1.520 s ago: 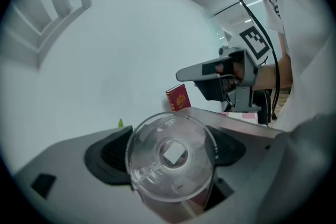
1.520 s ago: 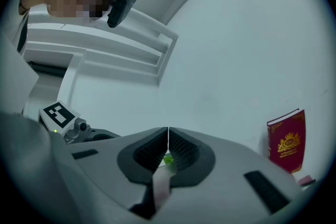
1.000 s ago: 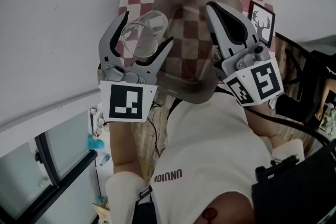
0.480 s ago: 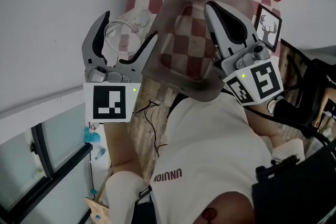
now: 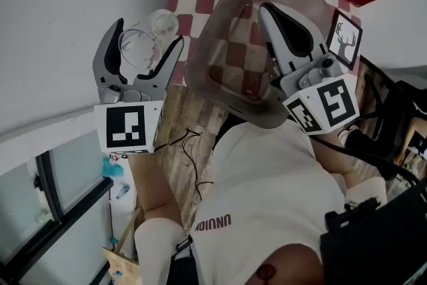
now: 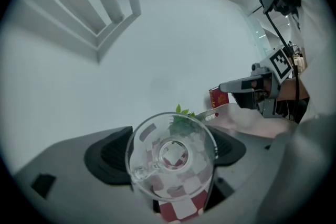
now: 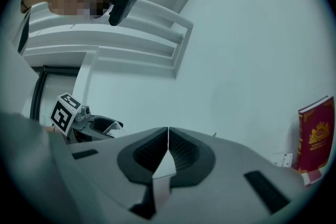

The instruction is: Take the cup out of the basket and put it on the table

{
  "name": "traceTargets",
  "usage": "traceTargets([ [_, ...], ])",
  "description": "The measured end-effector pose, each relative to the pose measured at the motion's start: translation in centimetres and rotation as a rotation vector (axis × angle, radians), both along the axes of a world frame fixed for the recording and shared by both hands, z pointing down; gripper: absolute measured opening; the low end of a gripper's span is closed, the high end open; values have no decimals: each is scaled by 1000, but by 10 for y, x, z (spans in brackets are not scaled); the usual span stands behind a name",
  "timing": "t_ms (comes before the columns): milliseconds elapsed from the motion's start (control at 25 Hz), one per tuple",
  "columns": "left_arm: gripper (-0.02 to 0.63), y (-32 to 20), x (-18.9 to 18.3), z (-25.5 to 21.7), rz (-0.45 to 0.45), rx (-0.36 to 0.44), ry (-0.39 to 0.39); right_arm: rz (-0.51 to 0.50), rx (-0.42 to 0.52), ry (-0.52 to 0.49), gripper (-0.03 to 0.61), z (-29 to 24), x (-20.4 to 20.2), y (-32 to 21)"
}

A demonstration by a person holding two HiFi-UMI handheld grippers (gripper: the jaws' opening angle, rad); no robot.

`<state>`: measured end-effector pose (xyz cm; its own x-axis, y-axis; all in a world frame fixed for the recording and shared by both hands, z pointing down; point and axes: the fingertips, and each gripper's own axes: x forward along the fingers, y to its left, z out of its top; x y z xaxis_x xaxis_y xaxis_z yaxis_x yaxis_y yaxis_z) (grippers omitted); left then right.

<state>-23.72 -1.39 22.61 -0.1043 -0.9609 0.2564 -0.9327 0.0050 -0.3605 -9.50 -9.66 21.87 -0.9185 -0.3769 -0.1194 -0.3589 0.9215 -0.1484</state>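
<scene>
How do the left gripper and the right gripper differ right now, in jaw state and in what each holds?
The left gripper has its jaws apart, clamped on the clear glass cup. The right gripper has its jaws pressed together on a thin edge of the translucent basket. In the head view the left gripper is outside the basket, to its left, while the right gripper is at the basket itself. Both are holding something.

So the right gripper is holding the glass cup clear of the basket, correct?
No, it is the left gripper that holds the glass cup clear of the basket; the left gripper view shows the cup between its fingers.
</scene>
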Motion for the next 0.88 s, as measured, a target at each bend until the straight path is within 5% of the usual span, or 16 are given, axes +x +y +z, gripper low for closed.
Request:
traceTargets([
  [880,442,16,-55,83,-57,-134,126,-12,-17,54,18,16,-31,9],
])
